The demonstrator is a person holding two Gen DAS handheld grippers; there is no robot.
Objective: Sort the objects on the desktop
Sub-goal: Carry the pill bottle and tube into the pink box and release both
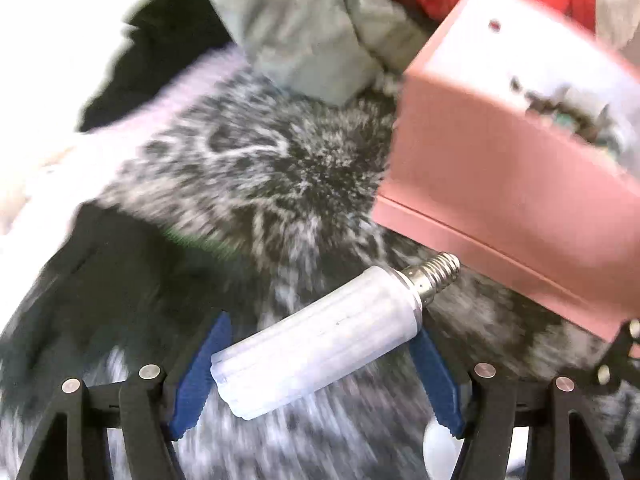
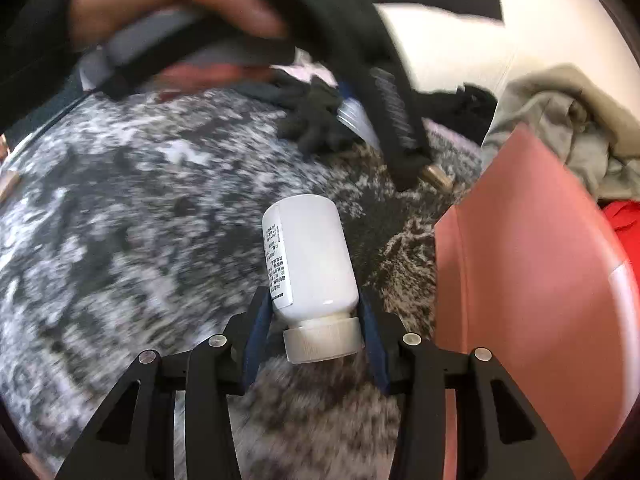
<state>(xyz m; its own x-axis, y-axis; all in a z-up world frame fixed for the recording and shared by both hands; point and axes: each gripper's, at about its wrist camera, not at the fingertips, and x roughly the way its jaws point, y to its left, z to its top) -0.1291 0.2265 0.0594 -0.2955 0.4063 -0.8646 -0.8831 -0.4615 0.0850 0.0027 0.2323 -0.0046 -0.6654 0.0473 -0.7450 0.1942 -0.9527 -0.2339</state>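
Bulb (image 1: pixel 316 340): frosted, ribbed, metal-capped

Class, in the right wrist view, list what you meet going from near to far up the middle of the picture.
Right tool → white bottle → grey mottled rug → left tool with its bulb

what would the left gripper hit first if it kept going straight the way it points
Probably the grey speckled furry surface ahead of the left gripper, which holds the light bulb; the pink box sits off to the right. Depth is unclear.
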